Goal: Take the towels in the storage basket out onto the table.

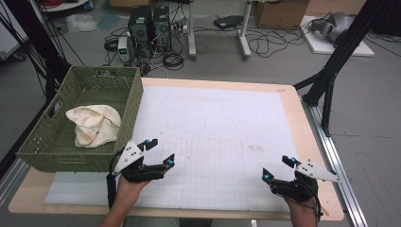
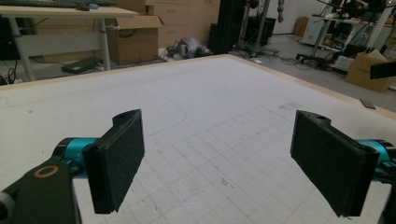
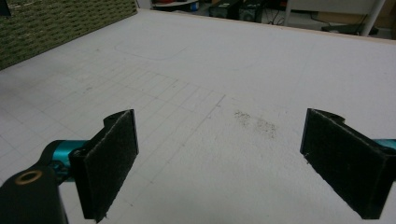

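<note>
Evidently light and limp, the cloth point(image 1: 93, 125) lies bunched in the basket point(image 1: 42, 153), at eleven o'clock from the left gripper point(image 1: 158, 152). Pinch a raised fold on top. Both it and the right gripper point(image 1: 279, 169) have jaws spread, empty.

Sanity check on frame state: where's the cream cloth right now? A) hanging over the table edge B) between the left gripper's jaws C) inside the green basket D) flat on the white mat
C: the cream cloth lies bunched inside the green basket at the table's left, and both grippers are apart from it.
</note>
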Motion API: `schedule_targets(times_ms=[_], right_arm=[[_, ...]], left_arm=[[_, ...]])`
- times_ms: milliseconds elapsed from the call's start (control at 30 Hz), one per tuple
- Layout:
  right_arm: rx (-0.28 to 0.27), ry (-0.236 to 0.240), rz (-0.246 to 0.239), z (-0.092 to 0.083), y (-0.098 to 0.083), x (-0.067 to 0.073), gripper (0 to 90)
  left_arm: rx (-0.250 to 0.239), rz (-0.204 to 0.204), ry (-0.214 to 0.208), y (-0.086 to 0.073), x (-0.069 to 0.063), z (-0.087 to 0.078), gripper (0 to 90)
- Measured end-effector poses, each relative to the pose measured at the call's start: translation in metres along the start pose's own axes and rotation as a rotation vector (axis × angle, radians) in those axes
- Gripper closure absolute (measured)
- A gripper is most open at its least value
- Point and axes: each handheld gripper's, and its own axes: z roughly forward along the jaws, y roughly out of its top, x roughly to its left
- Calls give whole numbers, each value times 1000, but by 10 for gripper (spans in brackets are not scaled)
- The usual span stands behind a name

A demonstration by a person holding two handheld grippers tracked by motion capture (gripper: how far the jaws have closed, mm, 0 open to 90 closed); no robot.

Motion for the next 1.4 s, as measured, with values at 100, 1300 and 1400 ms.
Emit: schedule_targets(times_ms=[100,1300,1400], right_arm=[[3,1,15,0,2,2,105],[23,0,-17,2,1,6,105],[26,-4,-11,0,1,5,105]], left_arm=[[-4,8,0,3,0,-2,181],[-62,-36,145,114,113,-57,187],[-28,-39,172,118,128,-57,187]])
